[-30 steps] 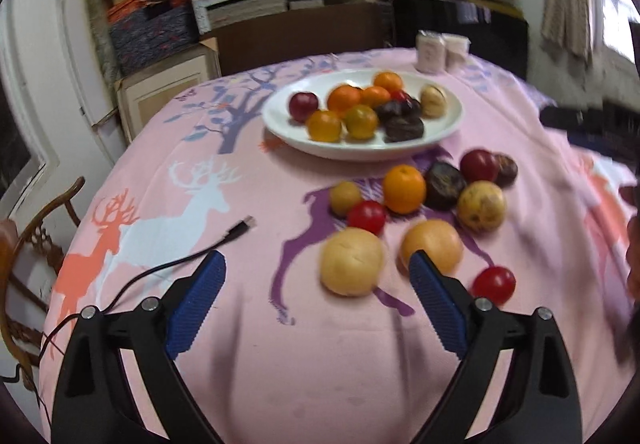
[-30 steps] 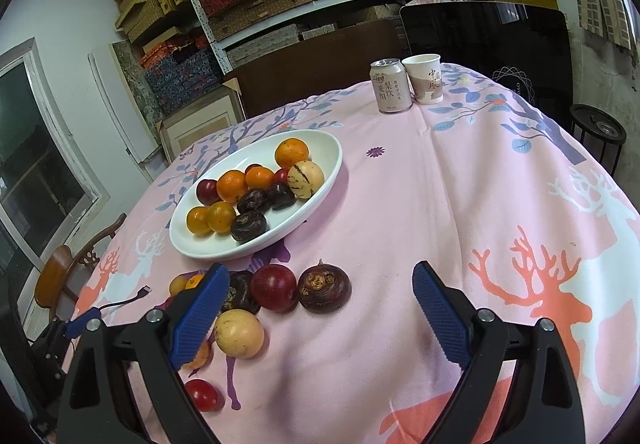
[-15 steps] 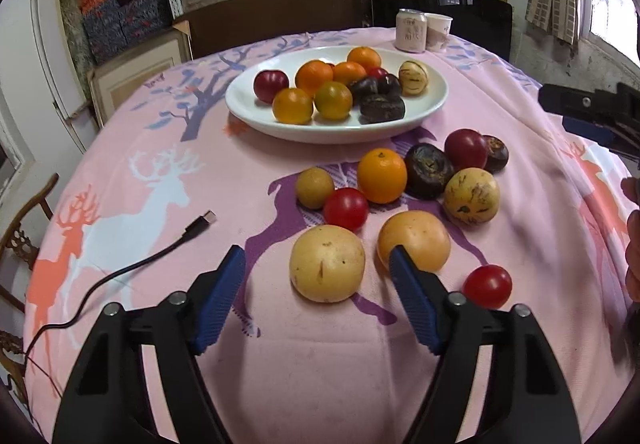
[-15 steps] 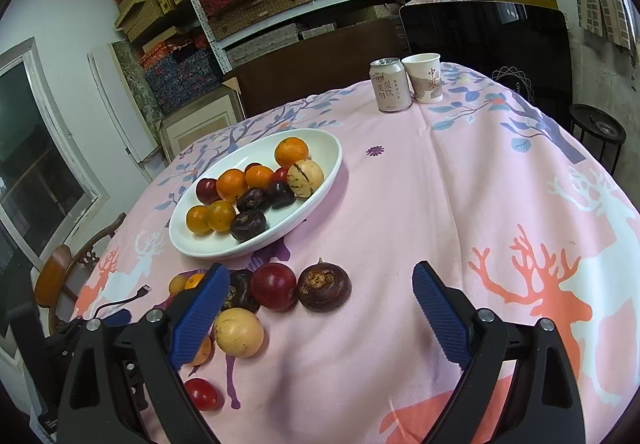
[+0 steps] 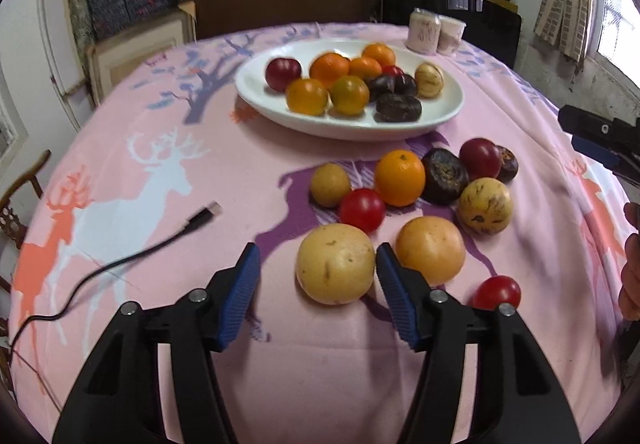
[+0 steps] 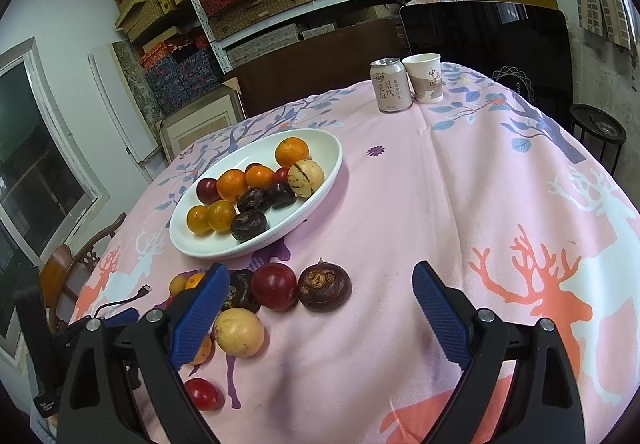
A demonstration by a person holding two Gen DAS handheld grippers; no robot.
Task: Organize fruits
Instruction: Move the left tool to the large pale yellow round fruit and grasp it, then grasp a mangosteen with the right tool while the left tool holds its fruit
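**Two grippers over loose fruit**

Left gripper has just been closing its jaws around the yellow pear near the bench's front edge; only one pad meets it. Right gripper hangs released. White plate sits toward the far edge.

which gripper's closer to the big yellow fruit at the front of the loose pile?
Left. The left gripper has the big yellow fruit just ahead of its closing fingertips, not yet gripped. The right gripper sits open beyond the pile.
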